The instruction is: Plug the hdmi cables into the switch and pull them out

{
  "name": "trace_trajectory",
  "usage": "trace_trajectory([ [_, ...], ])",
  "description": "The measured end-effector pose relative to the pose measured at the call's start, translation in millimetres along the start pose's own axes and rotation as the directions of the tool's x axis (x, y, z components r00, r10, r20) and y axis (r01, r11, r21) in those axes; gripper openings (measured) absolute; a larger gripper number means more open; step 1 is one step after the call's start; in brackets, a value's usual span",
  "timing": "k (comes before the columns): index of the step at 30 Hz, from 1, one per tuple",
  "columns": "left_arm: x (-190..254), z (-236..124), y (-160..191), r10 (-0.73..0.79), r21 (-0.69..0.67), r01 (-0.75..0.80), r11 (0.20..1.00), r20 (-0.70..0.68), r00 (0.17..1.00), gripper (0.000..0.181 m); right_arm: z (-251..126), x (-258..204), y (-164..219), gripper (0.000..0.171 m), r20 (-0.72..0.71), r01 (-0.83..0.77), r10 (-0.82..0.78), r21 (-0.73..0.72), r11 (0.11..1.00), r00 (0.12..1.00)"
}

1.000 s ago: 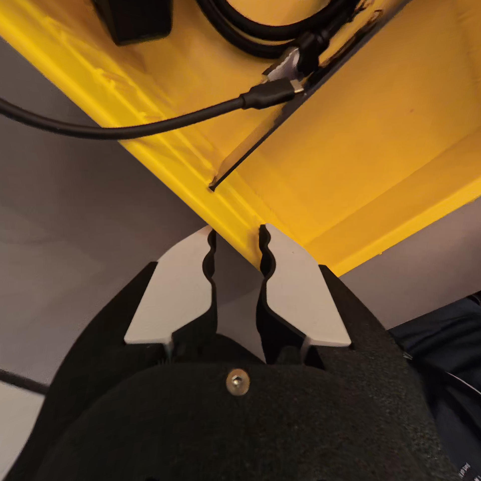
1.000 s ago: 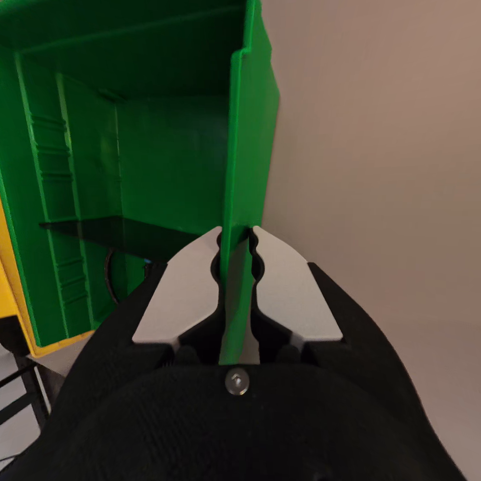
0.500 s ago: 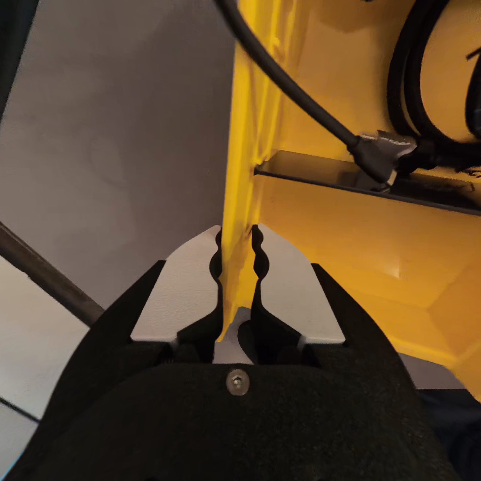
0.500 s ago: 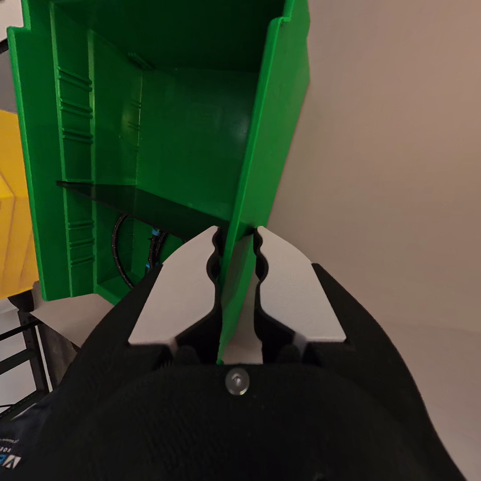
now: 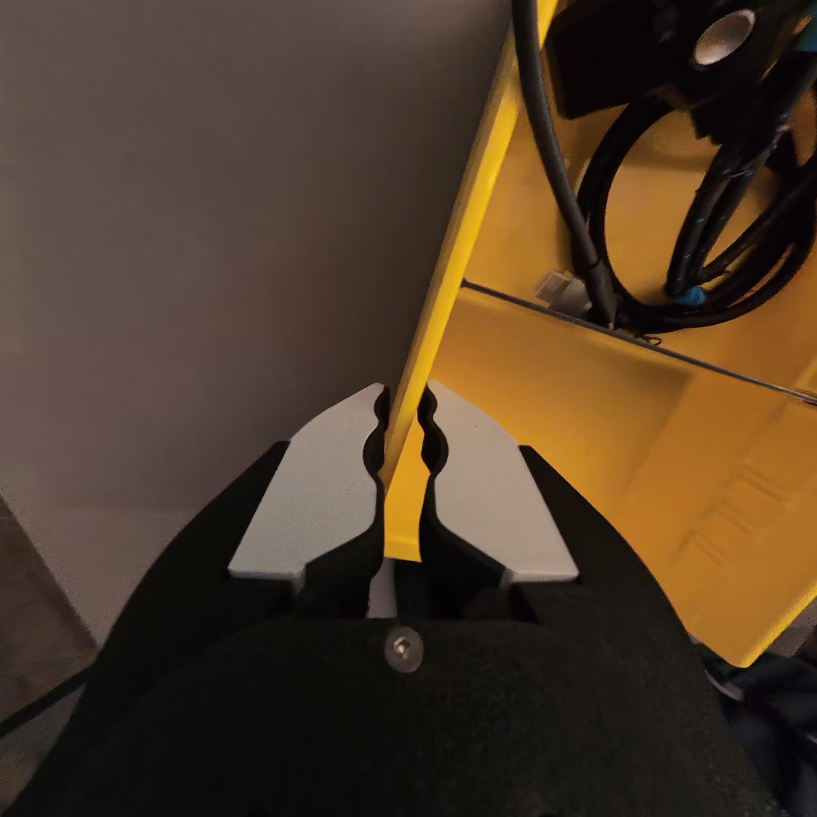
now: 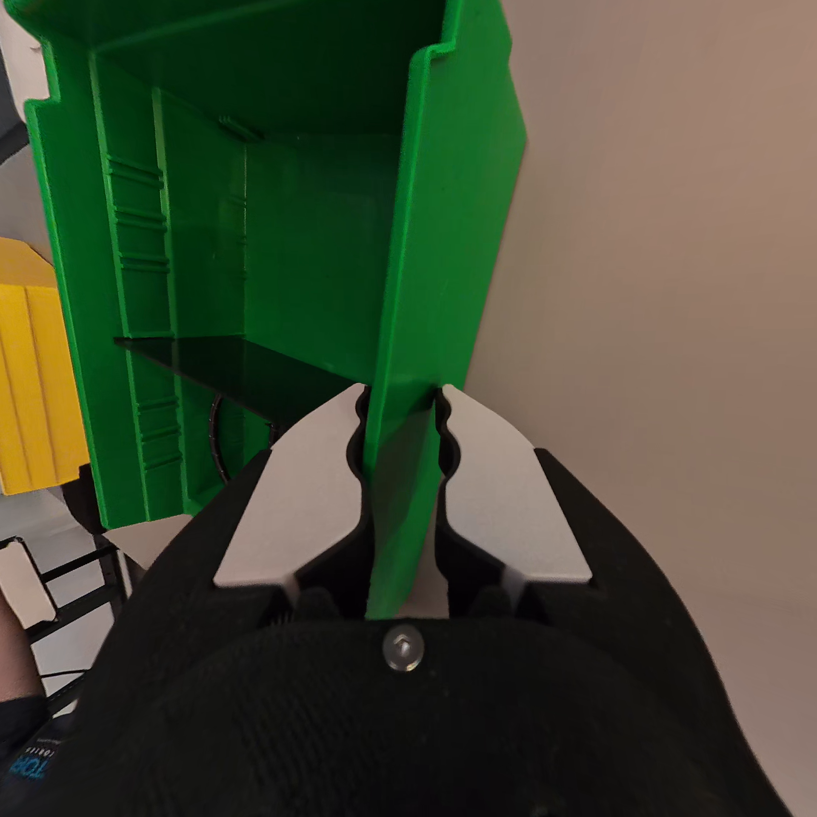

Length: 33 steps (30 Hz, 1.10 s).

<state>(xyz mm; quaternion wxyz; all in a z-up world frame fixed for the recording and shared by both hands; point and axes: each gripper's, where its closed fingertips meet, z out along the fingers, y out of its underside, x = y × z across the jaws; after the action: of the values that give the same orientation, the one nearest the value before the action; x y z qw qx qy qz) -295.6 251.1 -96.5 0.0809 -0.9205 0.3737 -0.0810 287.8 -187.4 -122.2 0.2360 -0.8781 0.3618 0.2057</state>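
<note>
A yellow bin (image 5: 574, 442) and a green bin (image 6: 274, 265) before me — each split by a dark divider (image 6: 247, 367).

The far half of the green bin (image 6: 309, 265) lies open beyond its dark divider (image 6: 247, 371), while in the yellow bin (image 5: 574, 442) coiled black cables (image 5: 663, 221) and a black box (image 5: 619, 57) crowd the space past its divider (image 5: 641, 345).
</note>
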Motion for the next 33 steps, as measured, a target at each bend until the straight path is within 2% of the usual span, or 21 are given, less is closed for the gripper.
trace_trajectory([
  [5, -45, -6, 3, -0.129, 0.114, 0.124, 0.986, 0.033, 0.991, 0.012, 0, 0, 0, 0.028, 0.005, 0.002, -0.002, 0.002, 1.000, 1.000],
  [10, -58, -7, 9, -0.220, 0.140, 0.227, 0.964, -0.065, 0.973, 0.009, 0, -3, 5, 0.031, 0.050, -0.018, 0.018, -0.010, 1.000, 0.999],
  [12, -56, -1, 20, -0.198, 0.089, 0.203, 0.975, -0.057, 0.978, 0.009, -2, -6, 15, 0.034, 0.091, -0.010, 0.015, -0.050, 0.999, 0.996],
  [15, -55, 9, 48, -0.115, -0.094, 0.117, 0.989, 0.035, 0.993, 0.007, -7, -5, 26, 0.035, 0.107, -0.037, 0.046, -0.087, 0.996, 0.993],
  [17, -52, 9, 50, -0.090, -0.113, 0.095, 0.989, 0.050, 0.995, 0.009, -8, -4, 27, 0.034, 0.097, -0.038, 0.047, -0.092, 0.995, 0.994],
  [20, -44, 10, 49, -0.153, -0.122, 0.150, 0.981, -0.014, 0.988, 0.005, -6, -4, 20, 0.034, 0.096, -0.060, 0.067, -0.078, 0.995, 0.993],
  [24, -43, 11, 49, -0.174, -0.127, 0.172, 0.977, -0.004, 0.985, 0.005, 4, -12, 6, 0.035, 0.122, -0.105, 0.110, -0.050, 0.993, 0.986],
  [33, -26, 14, 50, -0.154, -0.130, 0.153, 0.980, 0.001, 0.988, 0.005, 10, -16, 7, 0.027, 0.019, -0.112, 0.114, -0.087, 0.990, 0.993],
])
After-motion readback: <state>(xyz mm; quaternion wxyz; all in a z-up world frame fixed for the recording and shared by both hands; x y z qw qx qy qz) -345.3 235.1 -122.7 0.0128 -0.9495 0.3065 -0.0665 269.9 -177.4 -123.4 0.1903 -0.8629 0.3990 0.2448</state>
